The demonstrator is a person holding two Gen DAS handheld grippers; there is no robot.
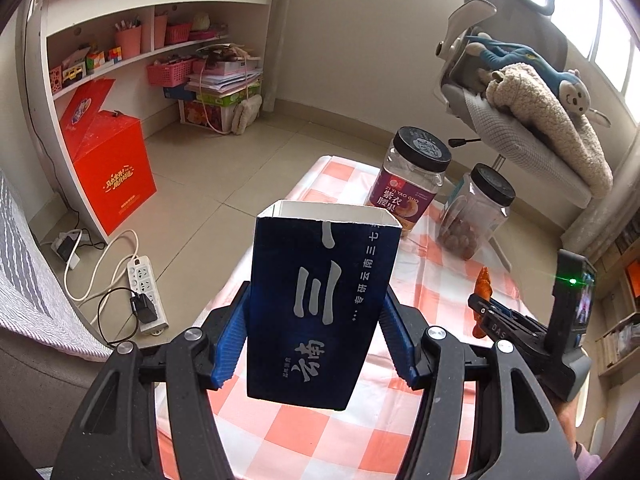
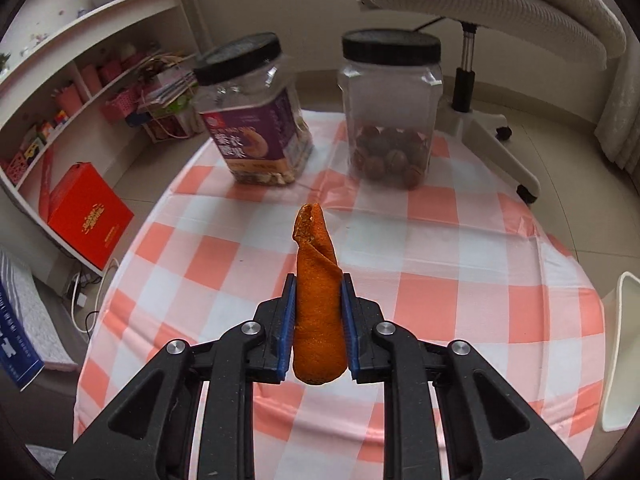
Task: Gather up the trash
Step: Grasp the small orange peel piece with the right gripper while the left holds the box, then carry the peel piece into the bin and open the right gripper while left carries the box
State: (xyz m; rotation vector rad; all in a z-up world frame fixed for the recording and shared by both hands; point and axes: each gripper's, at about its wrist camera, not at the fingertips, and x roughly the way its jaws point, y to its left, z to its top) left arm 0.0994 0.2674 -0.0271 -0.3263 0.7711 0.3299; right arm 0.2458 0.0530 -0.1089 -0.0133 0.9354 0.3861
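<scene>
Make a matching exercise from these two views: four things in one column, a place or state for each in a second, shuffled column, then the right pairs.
Things:
1. blue carton
2. orange peel
3. purple-label jar
4. clear jar

States:
A. holds round brown nuts
B. clamped in the right gripper
C. stands on the checked cloth, left of the other jar
D. held open-topped in the left gripper

Pairs: 1-D, 2-B, 3-C, 4-A

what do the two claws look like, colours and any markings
Both claws, left claw and right claw, have black angular linkage arms with silver pivot bolts and blue ribbed fingers. The right one carries white "DAS" lettering and a black camera block with a green light.
</scene>
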